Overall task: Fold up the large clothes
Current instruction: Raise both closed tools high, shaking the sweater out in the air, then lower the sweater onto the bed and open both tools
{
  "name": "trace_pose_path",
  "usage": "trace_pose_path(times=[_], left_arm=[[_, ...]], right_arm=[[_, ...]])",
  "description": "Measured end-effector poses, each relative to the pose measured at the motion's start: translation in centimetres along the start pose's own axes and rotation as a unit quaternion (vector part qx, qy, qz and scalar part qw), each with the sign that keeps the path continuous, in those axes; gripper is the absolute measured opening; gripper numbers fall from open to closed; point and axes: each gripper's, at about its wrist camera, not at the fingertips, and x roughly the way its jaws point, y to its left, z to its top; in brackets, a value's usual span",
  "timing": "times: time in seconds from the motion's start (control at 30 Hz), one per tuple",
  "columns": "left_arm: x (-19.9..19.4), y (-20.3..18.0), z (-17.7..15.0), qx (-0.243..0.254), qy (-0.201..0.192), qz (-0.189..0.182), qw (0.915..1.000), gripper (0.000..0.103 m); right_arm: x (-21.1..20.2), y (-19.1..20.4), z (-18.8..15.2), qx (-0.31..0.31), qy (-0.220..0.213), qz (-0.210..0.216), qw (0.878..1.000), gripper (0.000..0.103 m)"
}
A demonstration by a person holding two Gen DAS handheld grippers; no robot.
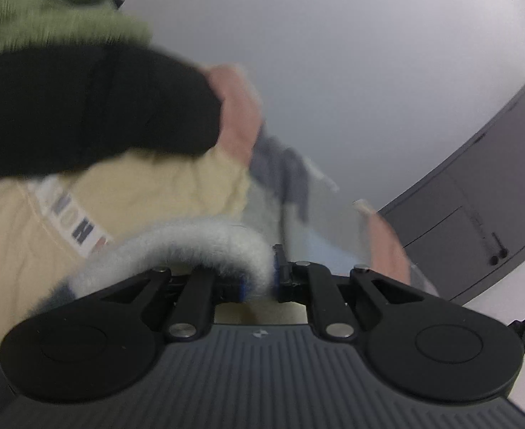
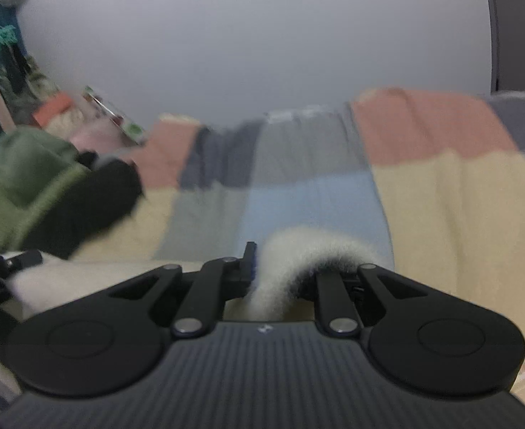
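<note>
A large fuzzy patchwork sweater (image 2: 319, 178) with pink, grey, blue and pale yellow blocks hangs spread in the air in the right wrist view. My right gripper (image 2: 262, 279) is shut on its white fuzzy hem (image 2: 298, 264). In the left wrist view my left gripper (image 1: 258, 279) is shut on the same white fuzzy edge (image 1: 191, 246), with the yellow part (image 1: 19, 268) and a printed label (image 1: 80, 221) of the sweater behind it. Both views are blurred by motion.
The person's arm in a green and black sleeve shows in the left wrist view (image 1: 83, 107) and in the right wrist view (image 2: 65, 200). A white wall (image 2: 262, 53) and a grey cabinet (image 1: 494, 186) lie behind. Clutter (image 2: 94, 114) sits at far left.
</note>
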Motion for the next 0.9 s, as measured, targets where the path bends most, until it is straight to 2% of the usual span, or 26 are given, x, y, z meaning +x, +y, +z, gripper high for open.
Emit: trace_pose_path(times=[0.17,0.23,0.27,0.33,0.37,0.4,0.43,0.47,0.5,0.7,0.9], left_arm=[[2.2,1.7,0.6,-0.014,0.016,0.015,0.9997,0.014],[1.4,1.5,0.1,-0.01,0.016,0.013,0.9997,0.014],[1.0,1.3,0.0,-0.006,0.018,0.012,0.9997,0.018],[0.0,0.5,-0.2,0.009,0.02,0.016,0.9996,0.035],[-0.1,0.2,-0.2,0.018,0.017,0.019,0.9995,0.048],[-0.8,-0.3,-0.4,0.029,0.015,0.022,0.9992,0.052],[-1.5,-0.8,-0.6,0.042,0.008,0.029,0.9987,0.052],[-2.6,-1.3,-0.9,0.056,0.0,0.039,0.9977,0.052],[-3.6,-1.6,-1.2,0.068,-0.004,0.041,0.9968,0.052],[-11.8,-4.3,-4.1,0.125,-0.015,0.051,0.9908,0.052],[-20.9,-7.0,-9.3,0.162,-0.035,0.051,0.9849,0.052]], right_arm=[[2.2,-0.7,-1.4,0.001,0.014,-0.011,1.0,0.016],[2.3,-0.3,-1.6,-0.011,0.012,-0.015,1.0,0.017],[2.1,-0.1,-1.5,-0.017,0.01,-0.017,1.0,0.018],[1.6,0.5,-1.2,-0.032,0.005,-0.019,0.999,0.021],[1.0,0.9,-1.2,-0.039,0.002,-0.018,0.999,0.026],[0.5,0.8,-0.8,-0.042,-0.003,-0.012,0.999,0.03],[-0.3,0.9,-0.8,-0.042,-0.01,0.0,0.999,0.037],[-1.2,1.2,-0.9,-0.042,-0.018,0.012,0.999,0.045],[-2.5,1.5,-1.1,-0.041,-0.025,0.02,0.999,0.048],[-9.5,3.6,-2.9,-0.049,-0.053,0.04,0.997,0.048],[-18.1,5.3,-7.1,-0.06,-0.064,0.044,0.995,0.048]])
